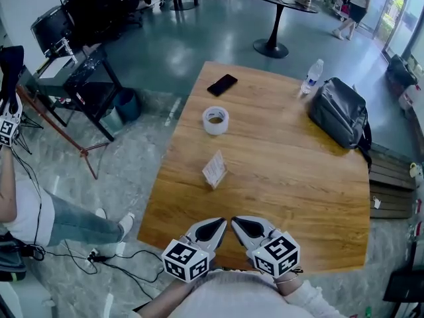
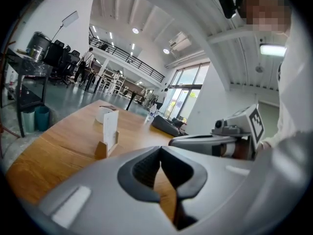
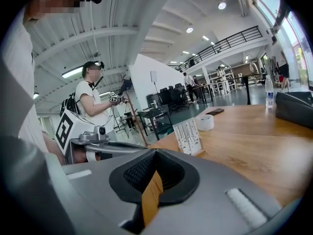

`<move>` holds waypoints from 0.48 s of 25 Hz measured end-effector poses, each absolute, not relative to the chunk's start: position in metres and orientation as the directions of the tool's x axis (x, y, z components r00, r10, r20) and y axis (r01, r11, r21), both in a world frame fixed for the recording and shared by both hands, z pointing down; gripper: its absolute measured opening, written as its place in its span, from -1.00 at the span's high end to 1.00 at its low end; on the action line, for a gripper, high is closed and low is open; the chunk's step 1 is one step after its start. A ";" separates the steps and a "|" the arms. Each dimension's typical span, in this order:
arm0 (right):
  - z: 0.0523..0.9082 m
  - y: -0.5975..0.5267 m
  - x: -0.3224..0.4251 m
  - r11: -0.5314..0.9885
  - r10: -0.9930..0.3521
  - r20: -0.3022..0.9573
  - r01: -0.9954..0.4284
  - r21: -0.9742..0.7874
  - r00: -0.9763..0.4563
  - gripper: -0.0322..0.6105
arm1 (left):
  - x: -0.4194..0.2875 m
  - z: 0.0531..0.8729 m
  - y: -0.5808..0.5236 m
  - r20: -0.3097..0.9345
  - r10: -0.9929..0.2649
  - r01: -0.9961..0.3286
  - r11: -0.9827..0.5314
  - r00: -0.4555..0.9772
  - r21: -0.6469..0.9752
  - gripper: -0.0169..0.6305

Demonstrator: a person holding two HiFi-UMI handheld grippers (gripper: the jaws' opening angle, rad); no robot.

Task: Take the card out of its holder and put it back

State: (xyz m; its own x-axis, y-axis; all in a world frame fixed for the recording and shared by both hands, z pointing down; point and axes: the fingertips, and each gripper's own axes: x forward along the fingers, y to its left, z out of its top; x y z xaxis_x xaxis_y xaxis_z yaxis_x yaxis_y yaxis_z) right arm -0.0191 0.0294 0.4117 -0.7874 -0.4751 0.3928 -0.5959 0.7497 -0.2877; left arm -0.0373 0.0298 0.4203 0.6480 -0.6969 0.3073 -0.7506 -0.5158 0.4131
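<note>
The left claw (image 1: pixel 218 224) and the right claw (image 1: pixel 240 222) were held side by side at the near edge of the wooden surface (image 1: pixel 298 197), well short of the card holder (image 1: pixel 213 183), with their tips almost meeting. Each claw was closed and nothing was gripped. In the left gripper view the jaws were seen pressed together at the tips, and the same was seen in the right gripper view, with only wood grain showing through the gap behind the tips. The card (image 1: pixel 214 169) was seen standing upright in the card holder, a small wooden block set near the middle of the surface. Beyond the card holder a roll of tape (image 1: pixel 215 120) was laid flat, and farther beyond it a dark phone (image 1: pixel 222 85) was seen near the far edge. Beyond the card holder to the right, a water bottle (image 1: pixel 312 77) and a dark bag (image 1: pixel 339 113) were seen side by side.
</note>
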 end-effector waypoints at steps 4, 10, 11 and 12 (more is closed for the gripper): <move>0.411 0.030 -0.016 0.744 -0.481 0.395 -0.603 -0.288 -0.783 0.90 | -0.038 0.420 0.031 0.311 -0.698 -0.752 -0.507 0.645 0.421 0.92; 0.417 0.030 -0.009 0.735 -0.491 0.405 -0.616 -0.283 -0.771 0.90 | -0.042 0.423 0.032 0.324 -0.706 -0.765 -0.490 0.630 0.419 0.92; 0.417 0.030 -0.009 0.734 -0.492 0.406 -0.618 -0.283 -0.770 0.90 | -0.042 0.425 0.032 0.327 -0.706 -0.766 -0.487 0.628 0.420 0.92; 0.418 0.029 -0.008 0.733 -0.492 0.407 -0.619 -0.283 -0.770 0.90 | -0.042 0.426 0.032 0.331 -0.706 -0.767 -0.484 0.627 0.421 0.92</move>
